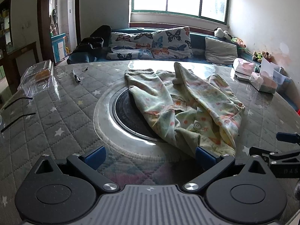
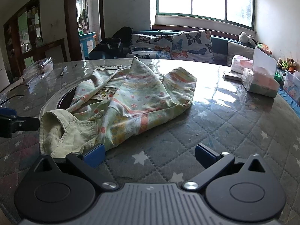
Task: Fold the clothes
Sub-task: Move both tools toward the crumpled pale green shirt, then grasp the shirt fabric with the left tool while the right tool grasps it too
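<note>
Garment (image 2: 120, 101) between spread claws (image 1: 150, 155)

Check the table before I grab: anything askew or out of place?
The pale green floral garment lies crumpled, not flat, one side draped over the dark round inset in the quilted grey table cover. A black marker pen lies loose beside a clear plastic clamshell box. Both grippers are open.

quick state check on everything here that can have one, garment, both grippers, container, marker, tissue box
garment: crumpled, unfolded, lying partly over the round inset
left gripper: jaws open, empty, at the garment's near edge
right gripper: jaws open, empty, just short of the collar
clear plastic container: lid shut
marker: lying flat, cap on
tissue box: open, tissue sticking up
</note>
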A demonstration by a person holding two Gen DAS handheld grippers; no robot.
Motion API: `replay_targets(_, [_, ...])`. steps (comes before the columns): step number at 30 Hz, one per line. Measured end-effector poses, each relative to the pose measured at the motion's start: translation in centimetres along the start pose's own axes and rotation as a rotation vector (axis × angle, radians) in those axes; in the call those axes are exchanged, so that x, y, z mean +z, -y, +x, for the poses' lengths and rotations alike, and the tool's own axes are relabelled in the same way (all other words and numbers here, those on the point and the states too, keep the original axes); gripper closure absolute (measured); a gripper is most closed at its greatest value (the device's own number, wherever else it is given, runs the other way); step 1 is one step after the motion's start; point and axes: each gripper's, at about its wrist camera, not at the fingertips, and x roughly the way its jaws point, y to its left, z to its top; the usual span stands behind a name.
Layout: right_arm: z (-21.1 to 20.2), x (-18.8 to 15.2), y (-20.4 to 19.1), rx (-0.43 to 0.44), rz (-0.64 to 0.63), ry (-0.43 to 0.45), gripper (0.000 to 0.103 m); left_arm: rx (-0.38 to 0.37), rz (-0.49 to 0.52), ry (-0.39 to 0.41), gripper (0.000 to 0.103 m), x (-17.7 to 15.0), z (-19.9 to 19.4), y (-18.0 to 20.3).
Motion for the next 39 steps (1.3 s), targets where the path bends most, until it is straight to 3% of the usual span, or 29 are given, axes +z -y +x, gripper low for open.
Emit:
replay_targets(26, [3.9,5.0,-0.4,0.022,-0.060,-0.005,0.001,0.010,0.061,-0.015,0.000,4.9,5.2,0.6])
replay_targets(39, [10.6,11.6,0.6,0.052,-0.056,-0.013,0.021,-0.054,0.093,-0.030,0.004,7.1,9.6,1.4])
